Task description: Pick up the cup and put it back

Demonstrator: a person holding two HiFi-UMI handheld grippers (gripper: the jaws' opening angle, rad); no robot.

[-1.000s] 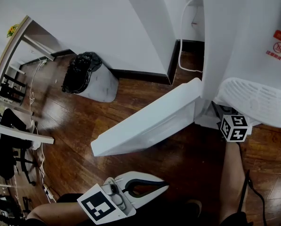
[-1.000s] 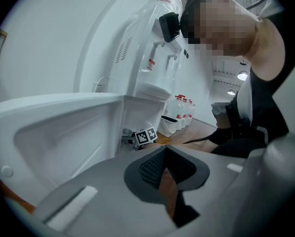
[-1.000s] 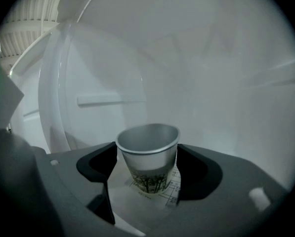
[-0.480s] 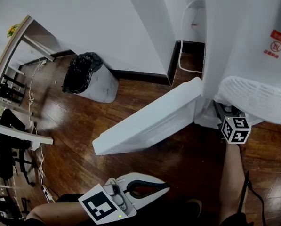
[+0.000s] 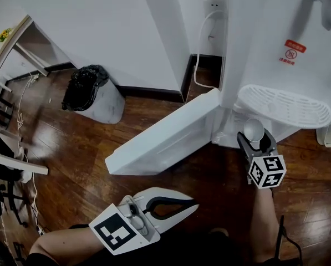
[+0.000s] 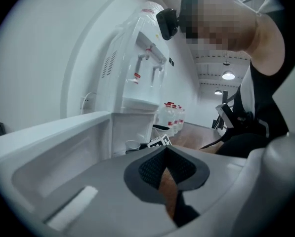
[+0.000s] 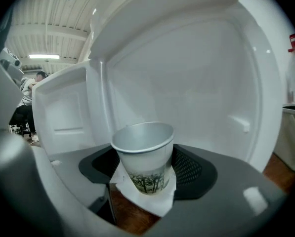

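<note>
A: Where's the cup (image 7: 143,156)?
B: Upright between the jaws of the right hand-held gripper (image 5: 256,140), its mouth up. The jaws have just been closing, and the pads now press on both of its sides.
A: And where is it held?
B: Off the floor (image 5: 71,148), just in front of the dispenser (image 5: 276,43), below the drip tray (image 5: 284,105). The open white cabinet fills the right gripper view behind it.
A: The door (image 5: 165,137)?
B: Swung wide open to the left.
A: The left hand-held gripper (image 5: 194,206)?
B: Low and well apart from the cup, tips together, with nothing between them.
</note>
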